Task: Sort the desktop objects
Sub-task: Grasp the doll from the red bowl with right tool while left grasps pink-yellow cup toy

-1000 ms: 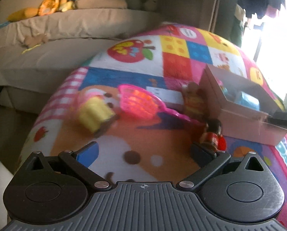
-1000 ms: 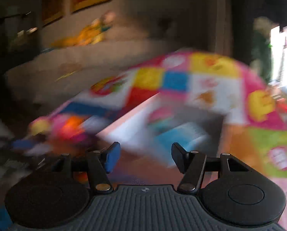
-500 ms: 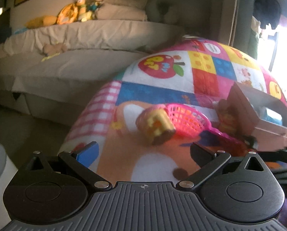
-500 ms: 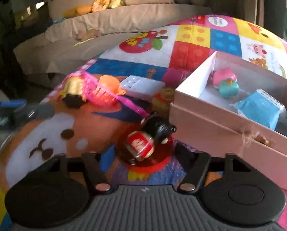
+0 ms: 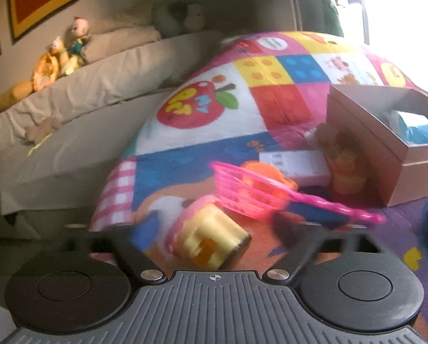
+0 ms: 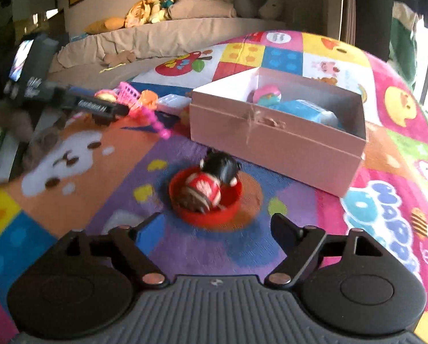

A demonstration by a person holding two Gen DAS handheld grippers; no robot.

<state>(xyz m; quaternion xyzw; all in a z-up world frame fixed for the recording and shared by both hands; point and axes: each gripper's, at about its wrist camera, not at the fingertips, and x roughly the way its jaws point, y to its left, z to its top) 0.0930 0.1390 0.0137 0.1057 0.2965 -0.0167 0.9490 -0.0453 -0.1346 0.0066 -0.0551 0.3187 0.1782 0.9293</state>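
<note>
A yellow-and-pink cupcake toy (image 5: 211, 238) lies on its side on the play mat. My left gripper (image 5: 214, 228) has it between its blurred fingers. The jaws are closing, with a gap still showing on each side of the toy. From the right wrist view, this left gripper (image 6: 99, 109) reaches in from the left, next to the pink scoop. A doll with black hair and a red body (image 6: 211, 183) lies in a red dish (image 6: 205, 215). My right gripper (image 6: 215, 226) sits just short of the dish; its jaws are opening and hold nothing.
An open pink box (image 6: 277, 140) holds a blue packet (image 6: 311, 111) and a pink-teal toy (image 6: 267, 94). A pink mesh scoop (image 5: 248, 192), an orange toy (image 5: 262, 172), a white block (image 5: 297, 163) and an orange figure (image 5: 345, 166) crowd the box's left side. A bed lies beyond the mat.
My left gripper has swung left to the cupcake toy, and its jaws have narrowed around it. My right gripper has drawn back from the doll in the dish, jaws wider.
</note>
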